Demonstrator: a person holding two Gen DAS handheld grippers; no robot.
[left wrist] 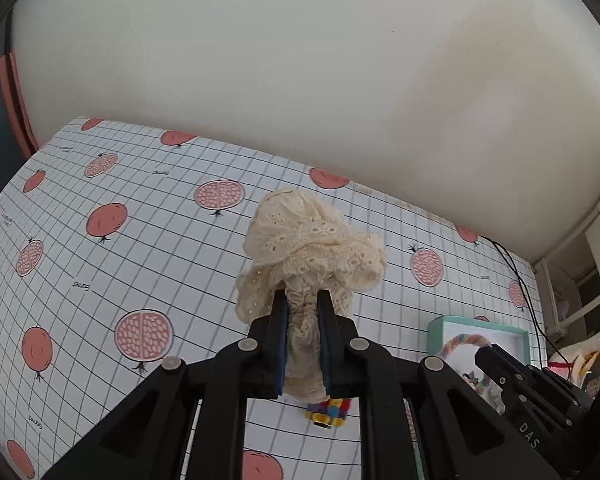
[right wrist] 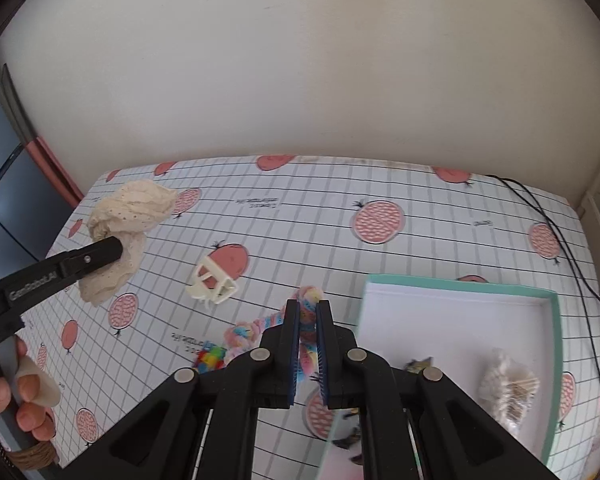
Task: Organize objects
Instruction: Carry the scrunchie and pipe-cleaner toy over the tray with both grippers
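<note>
Both tongs pinch soft loads, left tongs [left wrist: 303, 300] a lace scrunchie [left wrist: 312, 248], right tongs [right wrist: 308, 308] a rainbow braid [right wrist: 260, 326] (dangling), which may snag the box [right wrist: 554, 360] rim.

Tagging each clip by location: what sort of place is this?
Probably a home room: a table against a plain wall, covered with a pomegranate-print tablecloth, holding hair accessories such as a lace scrunchie, a claw clip and a mint-rimmed box.
</note>
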